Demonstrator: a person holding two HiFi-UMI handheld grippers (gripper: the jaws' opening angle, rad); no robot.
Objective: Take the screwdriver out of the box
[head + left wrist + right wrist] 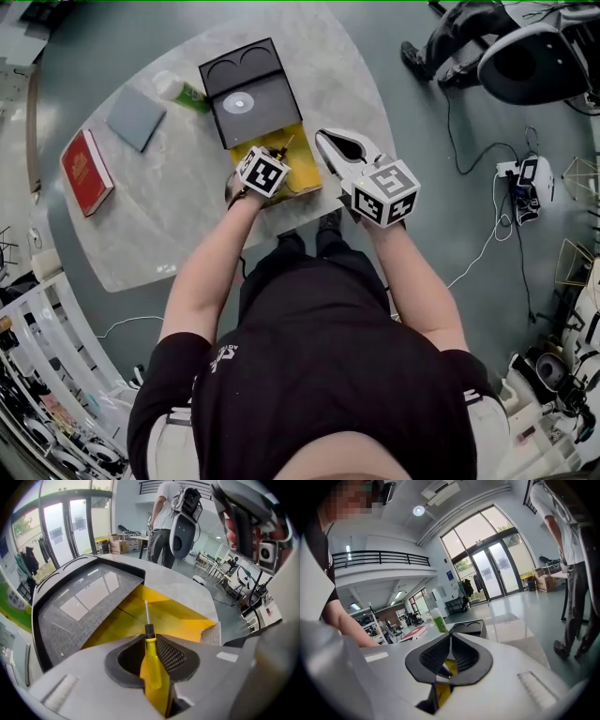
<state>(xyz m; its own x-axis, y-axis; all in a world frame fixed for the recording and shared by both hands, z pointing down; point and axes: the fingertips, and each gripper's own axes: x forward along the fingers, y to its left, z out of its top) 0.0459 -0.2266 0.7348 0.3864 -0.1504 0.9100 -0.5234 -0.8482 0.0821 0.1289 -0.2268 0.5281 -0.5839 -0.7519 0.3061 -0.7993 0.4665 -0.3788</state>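
Pale stone surface (169, 216) below me carries the open box (305, 169), and the step in hand is the grasp. My left gripper (151, 641) is clamped on the yellow handle of the screwdriver (151, 667), whose shaft points at the box's yellow floor, while my right gripper (449, 639) is closed at the box's right wall with yellow card between its pads, seemingly pinning it. Next, I judge, comes a firm lift up and toward me so the tip clears the walls and that neighbouring gripper; farther off, the raised black lid (248, 94), green bottle (187, 94), grey pad (136, 117) and red book (86, 171) lie outside that path.
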